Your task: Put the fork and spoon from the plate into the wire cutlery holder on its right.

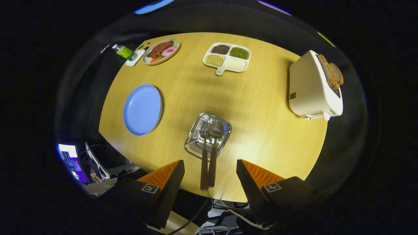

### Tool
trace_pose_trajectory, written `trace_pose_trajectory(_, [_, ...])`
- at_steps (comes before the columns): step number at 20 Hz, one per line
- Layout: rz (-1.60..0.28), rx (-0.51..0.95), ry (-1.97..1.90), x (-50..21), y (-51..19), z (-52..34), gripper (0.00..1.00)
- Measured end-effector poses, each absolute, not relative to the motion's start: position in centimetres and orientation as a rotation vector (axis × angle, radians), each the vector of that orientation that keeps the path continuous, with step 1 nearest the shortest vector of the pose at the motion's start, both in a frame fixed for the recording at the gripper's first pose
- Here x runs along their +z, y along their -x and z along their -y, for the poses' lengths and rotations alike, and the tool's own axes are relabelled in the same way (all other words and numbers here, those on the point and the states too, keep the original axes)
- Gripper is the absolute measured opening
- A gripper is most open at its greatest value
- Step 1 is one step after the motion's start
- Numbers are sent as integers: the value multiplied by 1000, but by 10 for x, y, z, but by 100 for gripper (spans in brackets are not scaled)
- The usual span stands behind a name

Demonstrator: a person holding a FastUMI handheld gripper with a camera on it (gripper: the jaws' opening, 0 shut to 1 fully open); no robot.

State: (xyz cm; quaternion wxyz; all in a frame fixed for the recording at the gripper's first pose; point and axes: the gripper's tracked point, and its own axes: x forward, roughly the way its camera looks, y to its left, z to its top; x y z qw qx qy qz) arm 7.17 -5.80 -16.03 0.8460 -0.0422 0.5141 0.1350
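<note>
Hovering high over the near edge of the round wooden table [261, 107], the gripper [210, 176] is holding its jaws wide apart, gripping nothing. Taking the wire cutlery holder [208, 135] as the landmark: it is standing on the table just ahead of the fingers, roughly in line with the gap between them. The fork [204, 156] and the spoon [214, 153] are both sitting in it side by side, heads down inside the wire frame, the fork on the left and the spoon on the right, touching or nearly so. Their dark handles are sticking out of the holder toward the gripper, ending between the two fingers without touching either one. Left of the holder, a little apart from it, the blue plate [142, 109] is lying bare on the table. Beyond the holder, at the far side of the table, a white divided tray [227, 58] is carrying beans and grains in separate compartments. Far to the holder's left and beyond the blue plate, an oval plate of food [161, 51] is resting near the table's edge, with a small green bottle [124, 51] just beside it. Off to the holder's right, well apart, a white toaster [313, 88] is standing with slices of bread poking out of its top.
</note>
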Motion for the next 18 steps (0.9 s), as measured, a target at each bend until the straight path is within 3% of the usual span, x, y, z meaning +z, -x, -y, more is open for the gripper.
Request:
trace_pose_trajectory(8, [-742, 264, -75, -90, -72, 38, 100])
trace_pose_trajectory(13, [-430, 226, -204, -5, -66, 15, 100])
trace_pose_trajectory(18, [-251, 205, -208, 54, -32, 15, 100])
